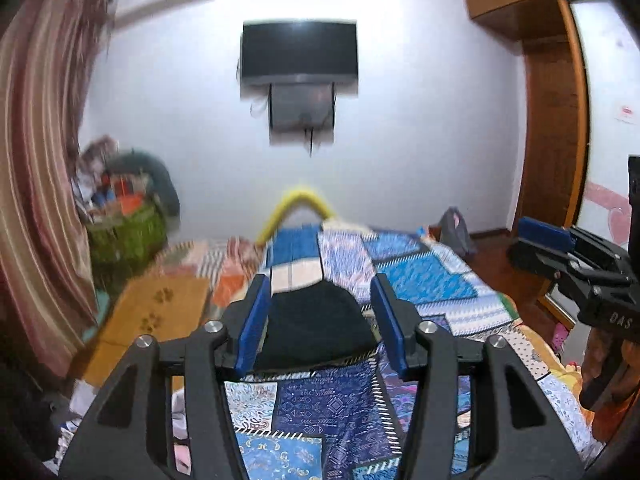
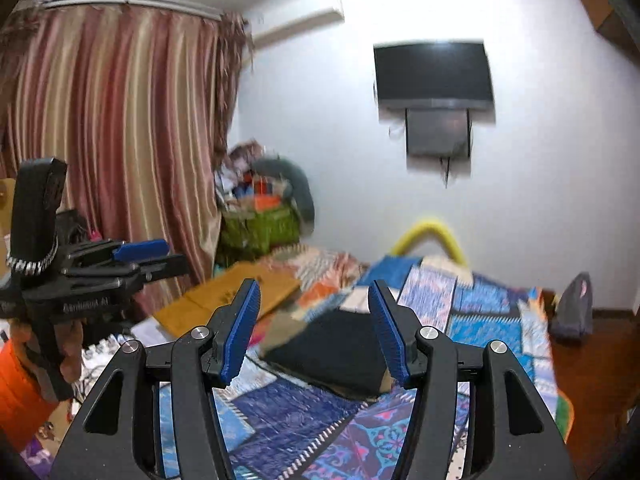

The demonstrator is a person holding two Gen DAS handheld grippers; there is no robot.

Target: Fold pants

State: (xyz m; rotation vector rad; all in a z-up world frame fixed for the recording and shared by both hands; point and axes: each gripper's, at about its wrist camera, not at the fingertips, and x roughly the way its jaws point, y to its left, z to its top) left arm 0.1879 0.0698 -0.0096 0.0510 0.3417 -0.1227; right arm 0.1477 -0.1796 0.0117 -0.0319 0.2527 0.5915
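Bed (image 1: pixel 432 280) with the patchwork quilt fills my view, and the pants (image 1: pixel 316 328) sit folded in a dark bundle on it. My left gripper (image 1: pixel 324 320) and right gripper (image 2: pixel 314 330) both hang above, jaws apart with nothing between them, pants well beyond the tips.

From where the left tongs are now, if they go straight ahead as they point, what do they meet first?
Probably the dark folded pants on the patchwork bedspread: they lie in line between the open left tongs, though depth is hard to judge.
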